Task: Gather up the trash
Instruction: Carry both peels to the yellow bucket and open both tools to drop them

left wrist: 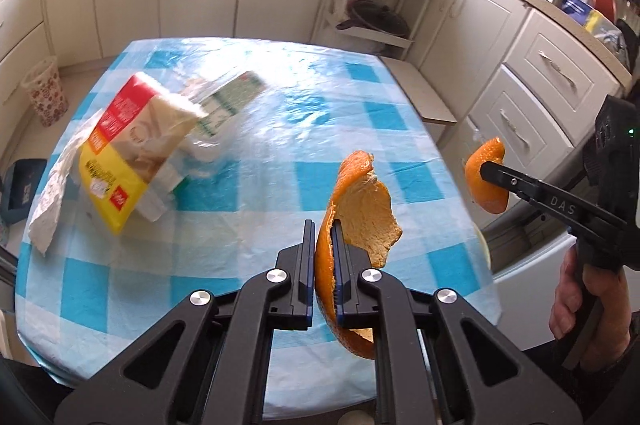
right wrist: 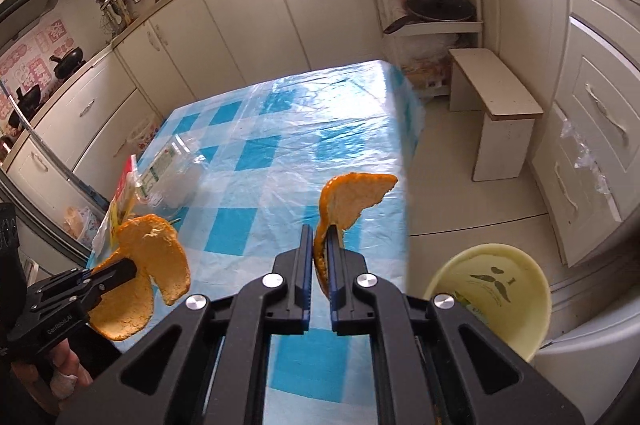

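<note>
Trash on the checked blue table is what remains to gather — and two scraps are already lifted off it. Largest is the yellow and red bag, lying crumpled at the table's left side with a clear bottle tucked behind it and a white paper scrap spilling over the left edge. Off the table's near right corner a pale yellow bin stands on the floor, its mouth open.

Above the table's near edge, the left gripper is pinched tight on a big orange peel, the peel standing edge-up between the pads. The right gripper is likewise clamped on a smaller orange peel, held over the table's right side, near the bin.

Both peels look light and leathery, curled and a little floppy — likely to slip if held by a thin tip, so a bite across the thick curved middle seems safest. The bag should be light and crinkly; its folded top edge looks the best place to grab.
</note>
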The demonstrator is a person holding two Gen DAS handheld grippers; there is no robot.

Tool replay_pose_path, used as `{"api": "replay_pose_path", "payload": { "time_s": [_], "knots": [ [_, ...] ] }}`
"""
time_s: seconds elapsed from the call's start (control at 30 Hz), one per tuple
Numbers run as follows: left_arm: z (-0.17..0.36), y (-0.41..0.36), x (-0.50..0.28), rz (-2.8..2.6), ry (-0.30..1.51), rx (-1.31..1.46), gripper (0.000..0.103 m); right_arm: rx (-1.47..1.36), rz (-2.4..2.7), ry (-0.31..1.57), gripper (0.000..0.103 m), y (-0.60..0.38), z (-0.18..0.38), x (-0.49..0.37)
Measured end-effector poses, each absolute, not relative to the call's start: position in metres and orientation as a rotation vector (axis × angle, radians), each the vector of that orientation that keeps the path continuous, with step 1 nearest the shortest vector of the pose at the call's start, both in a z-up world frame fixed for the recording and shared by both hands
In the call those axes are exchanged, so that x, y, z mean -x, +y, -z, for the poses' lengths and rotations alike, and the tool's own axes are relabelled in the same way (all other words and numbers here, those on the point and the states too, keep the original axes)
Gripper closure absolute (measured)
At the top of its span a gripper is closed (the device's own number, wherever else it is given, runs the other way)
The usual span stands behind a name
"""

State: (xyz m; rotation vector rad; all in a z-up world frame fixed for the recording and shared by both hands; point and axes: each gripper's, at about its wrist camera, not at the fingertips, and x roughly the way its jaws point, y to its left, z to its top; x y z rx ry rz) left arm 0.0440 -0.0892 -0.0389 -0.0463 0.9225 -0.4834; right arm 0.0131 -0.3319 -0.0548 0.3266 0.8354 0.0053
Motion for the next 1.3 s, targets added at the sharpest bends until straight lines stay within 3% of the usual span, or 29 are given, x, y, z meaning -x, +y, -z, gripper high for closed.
{"api": "replay_pose_path", "payload": {
  "time_s": [0.33, 0.4, 0.43, 0.6, 0.93, 1.0, 1.07, 1.13, 1.3],
  "knots": [
    [0.029, -0.199, -0.016, 0.634, 0.919, -0.014, 0.096, -0.471, 0.168, 0.952, 0.094, -0.415, 0.099, 0.016],
    [0.031, -0.220, -0.013, 0.648, 0.925, -0.029, 0.096, -0.530, 0.191, 1.009, 0.076, -0.426, 0.115, 0.016],
    [0.033, -0.229, -0.012, 0.652, 0.932, -0.033, 0.096, -0.564, 0.216, 1.025, 0.059, -0.434, 0.122, 0.017],
    [0.046, -0.264, -0.009, 0.659, 0.962, -0.060, 0.096, -0.668, 0.263, 0.953, 0.053, -0.457, 0.110, 0.030],
    [0.084, -0.343, -0.006, 0.668, 1.029, -0.155, 0.095, -0.703, 0.279, 0.579, 0.036, -0.480, 0.030, 0.075],
    [0.093, -0.362, -0.006, 0.681, 1.051, -0.171, 0.085, -0.703, 0.283, 0.543, 0.034, -0.485, 0.022, 0.076],
    [0.095, -0.376, -0.006, 0.686, 1.051, -0.187, 0.062, -0.711, 0.290, 0.529, 0.032, -0.490, 0.019, 0.075],
    [0.090, -0.382, -0.004, 0.683, 1.026, -0.196, 0.052, -0.731, 0.284, 0.525, 0.032, -0.495, 0.018, 0.074],
    [0.072, -0.367, -0.004, 0.665, 0.980, -0.203, 0.040, -0.730, 0.263, 0.520, 0.031, -0.490, 0.013, 0.072]
  ]
}}
